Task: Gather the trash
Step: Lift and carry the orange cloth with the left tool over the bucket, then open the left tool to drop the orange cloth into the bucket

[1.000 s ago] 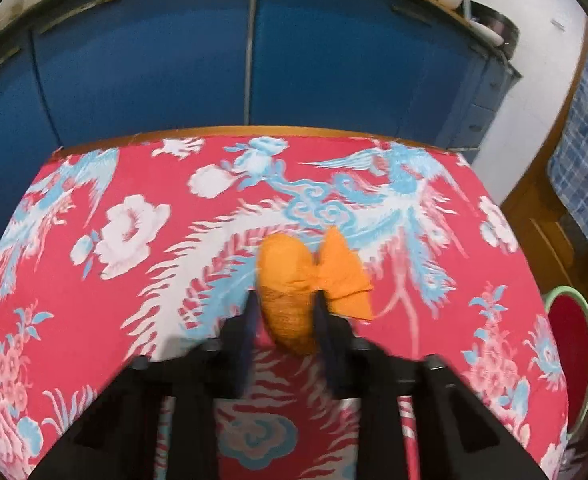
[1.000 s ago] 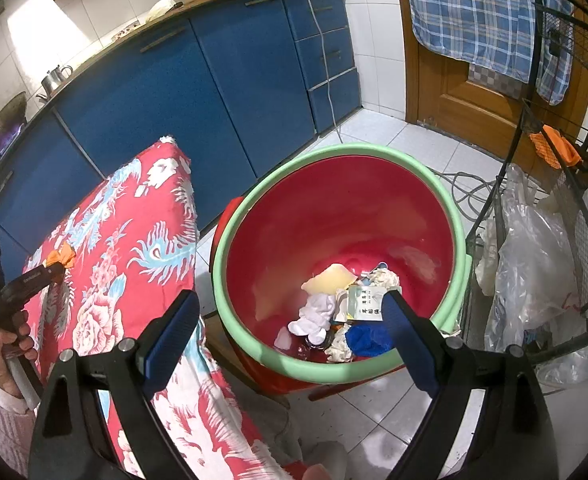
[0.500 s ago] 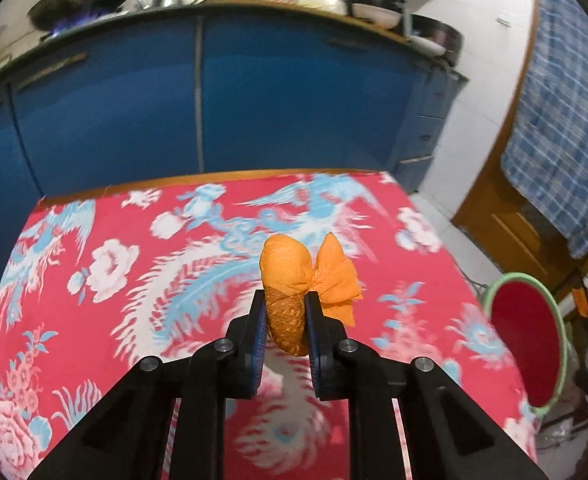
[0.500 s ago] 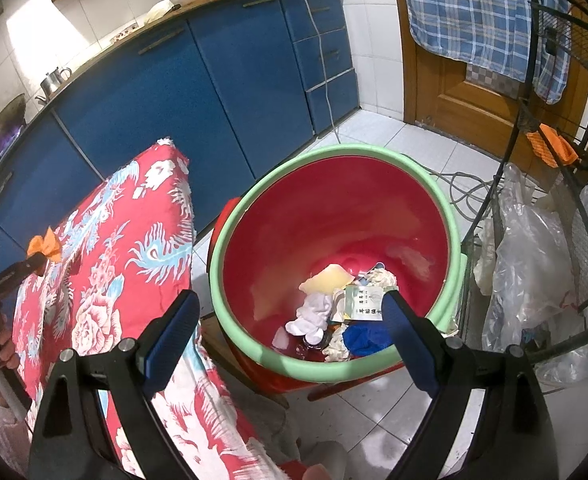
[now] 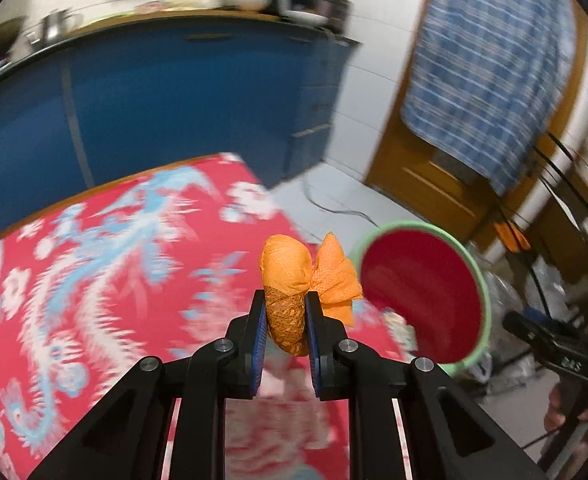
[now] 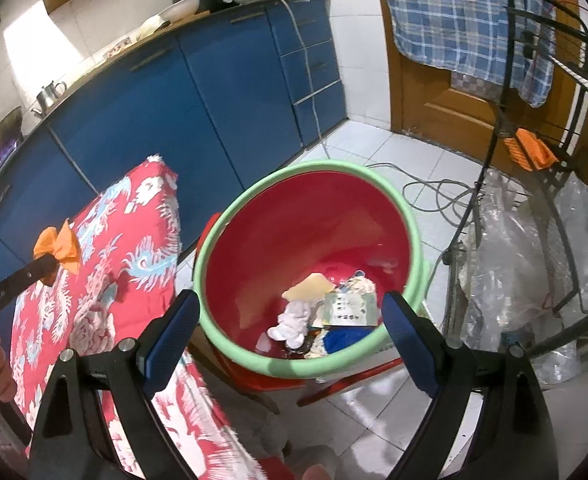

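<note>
Left claw (image 5: 285,322) clenched on an orange knotted wad (image 5: 290,276), held above the red-clothed desk (image 5: 94,300) near its right edge. The wad's long axis runs up the frame along the fingers; its flared tail (image 5: 336,284) points right, toward the green-rimmed red basin (image 5: 482,292). Right claw (image 6: 290,318) released, its jaws wide over the basin, lower centre of its view. Tiled floor (image 6: 378,152) lies open behind the basin; a wire rack (image 6: 534,184) bounds its right.
</note>
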Tool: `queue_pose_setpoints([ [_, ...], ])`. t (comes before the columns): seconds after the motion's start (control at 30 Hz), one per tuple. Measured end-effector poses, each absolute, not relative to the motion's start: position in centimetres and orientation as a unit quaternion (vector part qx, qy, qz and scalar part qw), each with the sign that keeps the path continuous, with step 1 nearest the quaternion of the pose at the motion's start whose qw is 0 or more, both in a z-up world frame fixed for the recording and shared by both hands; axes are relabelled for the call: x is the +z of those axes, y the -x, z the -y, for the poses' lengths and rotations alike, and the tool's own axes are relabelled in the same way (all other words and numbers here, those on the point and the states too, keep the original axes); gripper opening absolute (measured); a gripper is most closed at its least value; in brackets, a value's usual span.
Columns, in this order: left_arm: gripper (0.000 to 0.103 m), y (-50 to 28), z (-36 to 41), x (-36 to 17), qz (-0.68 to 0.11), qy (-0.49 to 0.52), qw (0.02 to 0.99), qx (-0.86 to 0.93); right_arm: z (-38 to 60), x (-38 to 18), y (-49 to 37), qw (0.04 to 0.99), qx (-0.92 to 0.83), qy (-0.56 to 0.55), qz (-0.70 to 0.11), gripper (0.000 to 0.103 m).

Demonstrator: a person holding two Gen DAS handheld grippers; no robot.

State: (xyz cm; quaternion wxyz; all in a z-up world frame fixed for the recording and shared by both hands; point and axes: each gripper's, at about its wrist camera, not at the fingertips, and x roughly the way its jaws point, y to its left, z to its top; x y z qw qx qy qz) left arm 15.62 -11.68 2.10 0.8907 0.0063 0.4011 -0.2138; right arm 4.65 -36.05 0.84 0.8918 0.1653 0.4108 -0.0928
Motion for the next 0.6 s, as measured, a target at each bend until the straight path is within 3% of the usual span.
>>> queue_pose_setpoints([
  [0.33, 0.018, -14.5, 21.3, -0.5, -0.418, -0.068, 0.859, -0.289, 38.8, 0.0, -3.2, 0.887, -0.119, -0.182, -0.407, 0.091],
  [0.6, 0.021, -15.3, 24.8, -2.9, -0.435, -0.080, 0.836, -0.325, 40.6, -1.1, -2.6, 0.881, -0.129, -0.198, -0.410, 0.091],
])
